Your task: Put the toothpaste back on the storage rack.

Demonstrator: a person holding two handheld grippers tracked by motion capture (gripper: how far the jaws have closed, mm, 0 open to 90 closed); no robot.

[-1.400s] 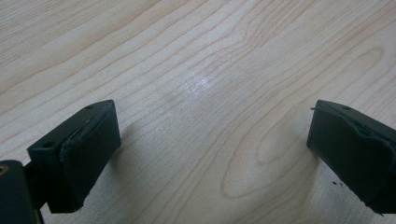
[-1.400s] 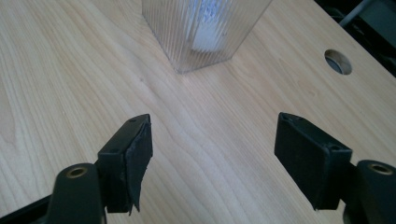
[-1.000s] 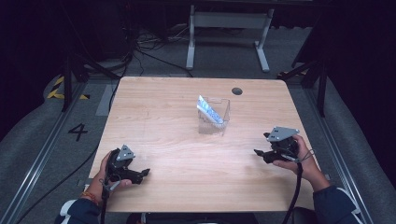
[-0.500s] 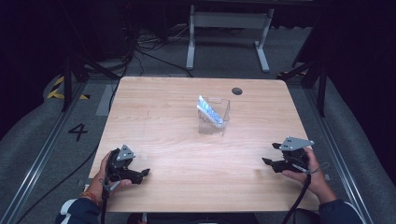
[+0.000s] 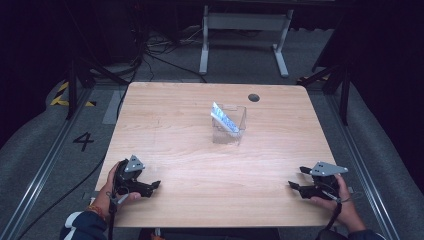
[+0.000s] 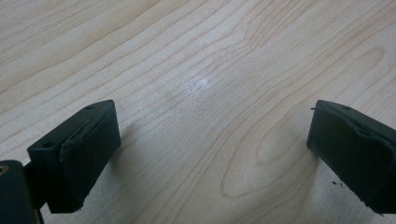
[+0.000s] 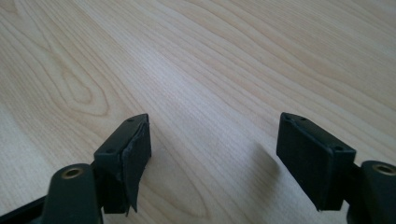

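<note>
Wood-grain table [image 5: 200,150], dark room

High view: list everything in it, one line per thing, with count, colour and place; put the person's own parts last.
table: one, light wood, centre.
clear box: one, transparent, table middle, towards the far edge.
packet: one, white and blue, leaning inside the box.
round hole: one, dark, far right of the tabletop.
metal frame: one, grey, floor beyond the table.
left gripper: one, black, near left edge, open, nothing between the jaws.
right gripper: one, black, near right edge, open, nothing between the jaws.
</note>
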